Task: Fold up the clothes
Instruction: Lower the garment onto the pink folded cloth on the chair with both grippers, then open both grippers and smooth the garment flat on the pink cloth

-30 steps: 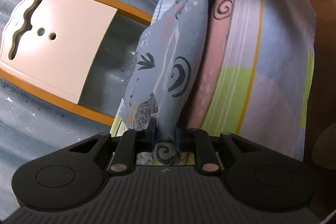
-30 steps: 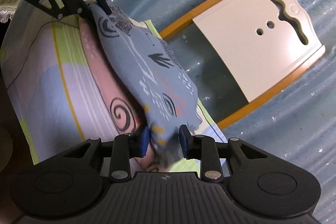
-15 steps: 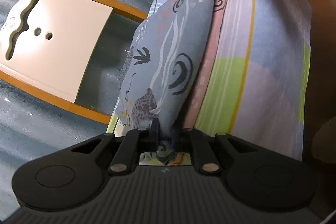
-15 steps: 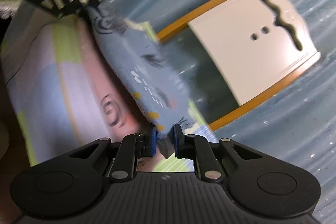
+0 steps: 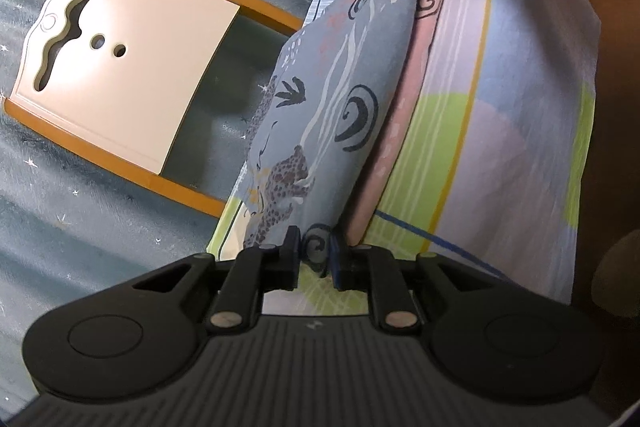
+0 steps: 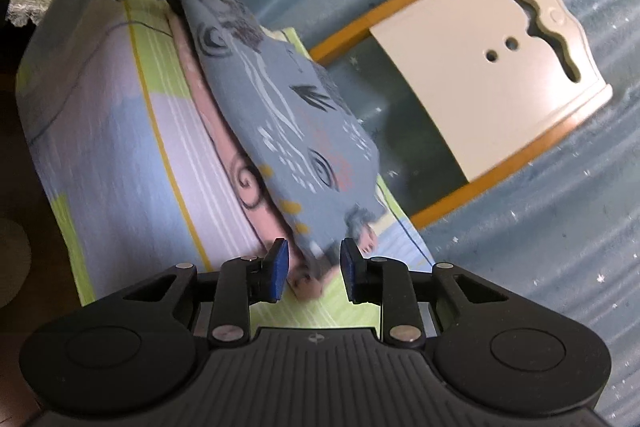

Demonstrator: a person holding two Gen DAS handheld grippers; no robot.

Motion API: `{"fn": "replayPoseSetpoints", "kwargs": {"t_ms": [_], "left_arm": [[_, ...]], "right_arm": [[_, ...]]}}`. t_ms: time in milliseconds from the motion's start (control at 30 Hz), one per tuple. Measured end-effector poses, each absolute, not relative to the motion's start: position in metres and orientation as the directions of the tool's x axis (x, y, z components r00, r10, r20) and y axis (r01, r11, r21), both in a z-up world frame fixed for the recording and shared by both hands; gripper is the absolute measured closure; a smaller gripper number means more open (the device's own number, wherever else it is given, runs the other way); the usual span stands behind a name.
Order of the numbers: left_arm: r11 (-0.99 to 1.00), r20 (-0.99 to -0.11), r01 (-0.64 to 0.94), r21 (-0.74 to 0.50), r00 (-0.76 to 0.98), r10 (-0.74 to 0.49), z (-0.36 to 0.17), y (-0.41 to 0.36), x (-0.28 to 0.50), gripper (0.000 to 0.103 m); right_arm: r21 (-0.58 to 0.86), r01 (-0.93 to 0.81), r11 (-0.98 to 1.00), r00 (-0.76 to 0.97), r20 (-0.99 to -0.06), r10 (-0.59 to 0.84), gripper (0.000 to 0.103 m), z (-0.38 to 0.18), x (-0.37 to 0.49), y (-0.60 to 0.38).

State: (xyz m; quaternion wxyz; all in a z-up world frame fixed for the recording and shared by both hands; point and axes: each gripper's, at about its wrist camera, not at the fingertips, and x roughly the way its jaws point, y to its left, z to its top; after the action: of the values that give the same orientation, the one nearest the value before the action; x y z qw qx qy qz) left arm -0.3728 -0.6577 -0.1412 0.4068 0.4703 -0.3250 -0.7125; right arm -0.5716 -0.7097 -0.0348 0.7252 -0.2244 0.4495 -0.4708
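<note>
Left gripper (image 5: 315, 259): matte black plastic throughout. Broad body ribbed with fine horizontal grooves, flanked by two rounded lobes, each stamped with a shallow circular recess. Small pale emblem at the centre of the top edge. Two straight link arms, each pinned with a dull silver rivet, plus triangular cut-outs beside them. Fingers (image 5: 291, 259) black, one edged in blue.

Right gripper (image 6: 313, 271): same black build, same ribbing, lobes, rivets and emblem. Finger pads (image 6: 279, 269) bright blue, faced with fine ridges.

Seen from across in either view: open black linkage frames dotted with small silver screws, tipped with slim dark-blue fingers.
</note>
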Motion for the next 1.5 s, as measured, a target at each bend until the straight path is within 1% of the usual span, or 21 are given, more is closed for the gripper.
{"fn": "replayPoseSetpoints", "kwargs": {"t_ms": [67, 100, 133, 167, 267, 300, 333, 467, 667, 800, 900, 1033, 1167, 1267, 1333, 1400, 1500], "left_arm": [[-0.445, -0.394, 0.268, 0.854, -0.223, -0.892, -0.14, -0.658, -0.373, 0.09], [-0.438, -0.387, 0.259, 0.861, -0.226, -0.894, -0.14, -0.659, -0.373, 0.09], [-0.421, -0.371, 0.246, 0.873, -0.225, -0.901, -0.14, -0.661, -0.373, 0.091], [-0.403, -0.355, 0.233, 0.885, -0.224, -0.908, -0.14, -0.662, -0.373, 0.093], [-0.436, -0.39, 0.213, 0.875, -0.226, -0.893, -0.14, -0.669, -0.373, 0.094], [-0.452, -0.41, 0.183, 0.873, -0.224, -0.884, -0.143, -0.668, -0.373, 0.094], [-0.468, -0.431, 0.152, 0.871, -0.222, -0.875, -0.147, -0.668, -0.373, 0.094], [-0.48, -0.447, 0.14, 0.866, -0.214, -0.869, -0.15, -0.665, -0.369, 0.095], [-0.486, -0.459, 0.157, 0.86, -0.18, -0.87, -0.15, -0.664, -0.359, 0.093], [-0.489, -0.463, 0.231, 0.841, -0.157, -0.872, -0.145, -0.666, -0.345, 0.093], [-0.488, -0.468, 0.287, 0.824, -0.14, -0.873, -0.141, -0.667, -0.334, 0.093], [-0.484, -0.45, 0.434, 0.76, -0.186, -0.873, -0.118, -0.666, -0.33, 0.093], [-0.536, -0.454, 0.561, 0.631, -0.293, -0.841, -0.092, -0.668, -0.341, 0.093], [-0.591, -0.486, 0.574, 0.566, -0.347, -0.802, -0.091, -0.675, -0.36, 0.092], [-0.607, -0.511, 0.563, 0.561, -0.341, -0.789, -0.099, -0.683, -0.371, 0.092], [-0.614, -0.538, 0.556, 0.56, -0.32, -0.78, -0.107, -0.689, -0.377, 0.092], [-0.615, -0.542, 0.563, 0.552, -0.318, -0.778, -0.112, -0.69, -0.377, 0.092]], "right_arm": [[-0.734, 0.495, 0.465, 0.158, -0.451, -0.879, 0.077, -0.035, -0.568, -0.715], [-0.726, 0.506, 0.466, 0.158, -0.453, -0.877, 0.08, -0.034, -0.568, -0.717], [-0.718, 0.519, 0.463, 0.158, -0.452, -0.878, 0.089, -0.033, -0.568, -0.72], [-0.711, 0.53, 0.462, 0.159, -0.451, -0.878, 0.089, -0.032, -0.569, -0.722], [-0.719, 0.536, 0.442, 0.16, -0.428, -0.889, 0.091, -0.028, -0.572, -0.722], [-0.721, 0.539, 0.435, 0.161, -0.418, -0.894, 0.091, -0.026, -0.573, -0.723], [-0.719, 0.543, 0.434, 0.16, -0.419, -0.894, 0.092, -0.025, -0.573, -0.723], [-0.721, 0.518, 0.459, 0.152, -0.451, -0.88, 0.092, -0.035, -0.572, -0.722], [-0.714, 0.53, 0.458, 0.141, -0.459, -0.877, 0.091, -0.036, -0.574, -0.72], [-0.715, 0.531, 0.455, 0.143, -0.454, -0.88, 0.084, -0.033, -0.575, -0.715], [-0.71, 0.538, 0.454, 0.157, -0.445, -0.882, 0.077, -0.03, -0.574, -0.709], [-0.681, 0.562, 0.469, 0.18, -0.453, -0.873, 0.076, -0.027, -0.571, -0.706], [-0.594, 0.647, 0.479, 0.219, -0.457, -0.862, 0.076, -0.016, -0.573, -0.71], [-0.428, 0.765, 0.481, 0.281, -0.45, -0.848, 0.076, 0.0, -0.581, -0.718], [-0.309, 0.822, 0.478, 0.311, -0.46, -0.832, 0.077, 0.005, -0.586, -0.726], [-0.274, 0.836, 0.476, 0.31, -0.48, -0.821, 0.077, 0.001, -0.584, -0.733], [-0.24, 0.849, 0.471, 0.302, -0.511, -0.805, 0.077, -0.009, -0.584, -0.743]]}}
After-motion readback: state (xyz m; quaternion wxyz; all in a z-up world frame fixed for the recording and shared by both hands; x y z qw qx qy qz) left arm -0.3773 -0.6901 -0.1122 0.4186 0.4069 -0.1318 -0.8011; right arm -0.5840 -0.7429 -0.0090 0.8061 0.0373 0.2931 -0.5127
